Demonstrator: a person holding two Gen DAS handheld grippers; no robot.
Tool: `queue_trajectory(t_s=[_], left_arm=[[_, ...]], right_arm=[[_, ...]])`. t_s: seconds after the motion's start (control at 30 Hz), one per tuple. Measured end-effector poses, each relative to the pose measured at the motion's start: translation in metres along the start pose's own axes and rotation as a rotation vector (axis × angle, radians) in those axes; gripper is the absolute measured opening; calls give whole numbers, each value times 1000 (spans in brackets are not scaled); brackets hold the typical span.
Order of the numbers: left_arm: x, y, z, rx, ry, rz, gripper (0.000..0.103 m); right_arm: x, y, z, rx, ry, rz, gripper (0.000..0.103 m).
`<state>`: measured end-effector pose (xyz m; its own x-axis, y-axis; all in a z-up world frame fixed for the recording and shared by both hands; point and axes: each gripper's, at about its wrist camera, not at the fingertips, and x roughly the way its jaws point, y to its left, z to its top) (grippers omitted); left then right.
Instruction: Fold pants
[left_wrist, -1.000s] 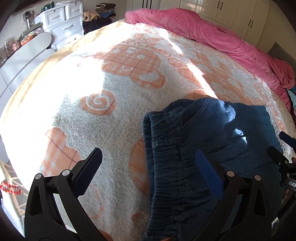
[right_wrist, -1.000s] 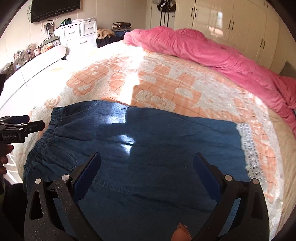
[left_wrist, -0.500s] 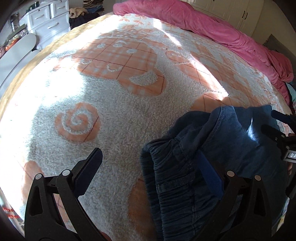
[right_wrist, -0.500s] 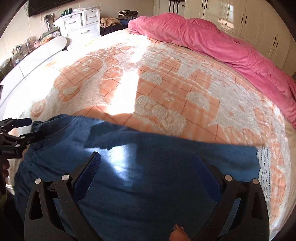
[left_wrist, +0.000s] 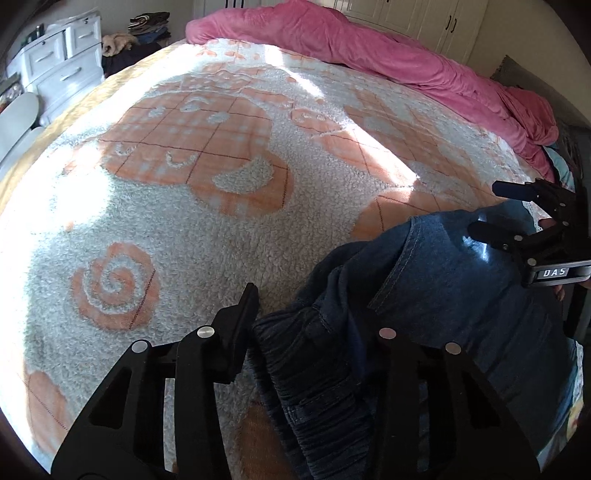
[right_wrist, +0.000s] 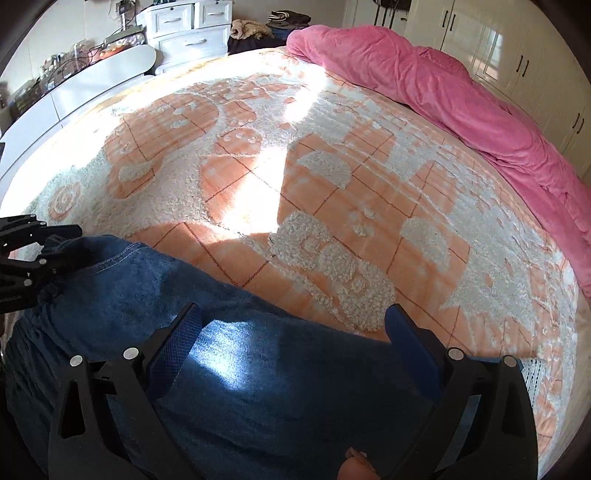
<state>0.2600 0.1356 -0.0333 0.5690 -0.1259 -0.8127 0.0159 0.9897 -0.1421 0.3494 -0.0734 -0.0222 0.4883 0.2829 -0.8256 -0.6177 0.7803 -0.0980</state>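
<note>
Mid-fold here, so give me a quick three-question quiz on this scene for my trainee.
1. True or false: the pink duvet covers the pants.
2. The right gripper is: A) open, gripping nothing; B) shut on the pants; C) out of view.
3. Fill in: the pants lie on an orange-and-white ____.

Key: 1 false, the duvet lies along the bed's far side, apart from the pants. 2 A. 3 blanket.

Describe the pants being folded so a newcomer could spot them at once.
On the bed's orange-and-white fleecy blanket, look at the near edge, opposite the pink duvet. The pants lie there: the only dark blue denim, with a gathered elastic waistband.
</note>
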Motion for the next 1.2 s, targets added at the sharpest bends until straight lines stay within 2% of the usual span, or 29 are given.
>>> queue_trajectory(t_s=[0.2, 0.3, 0.33, 0.5, 0.53, 0.6, 0.67, 0.73, 1.0, 1.2], left_arm=[[-25, -3, -1, 2, -64, -47, 30], [-33, -6, -1, 14, -88, -51, 30], [-35, -7, -2, 17, -95, -54, 30], [-39, -13, -5, 44, -106, -49, 30], [-39, -14, -6, 48, -106, -45, 29], [-40, -15, -7, 47, -112, -41, 29], [-42, -15, -9, 53, -120, -35, 29], [-46, -16, -12, 60, -128, -31, 29], [-70, -26, -25, 98, -190, -15, 29], [-89, -38, -36, 117, -225, -14, 29]], right_arm=[[8, 13, 6, -102, 12, 35, 99], [12, 22, 10, -169, 2, 41, 93], [13, 26, 11, -193, -3, 48, 78], [20, 45, 7, -265, 1, 77, 54], [20, 47, 5, -270, -1, 93, 44], [14, 49, 0, -246, -27, 112, 34], [7, 49, -4, -219, -54, 112, 17], [-3, 49, -13, -190, -81, 100, 8], [-69, 38, -41, -46, -253, 124, 7], [-107, 42, -66, -13, -307, 132, 7]])
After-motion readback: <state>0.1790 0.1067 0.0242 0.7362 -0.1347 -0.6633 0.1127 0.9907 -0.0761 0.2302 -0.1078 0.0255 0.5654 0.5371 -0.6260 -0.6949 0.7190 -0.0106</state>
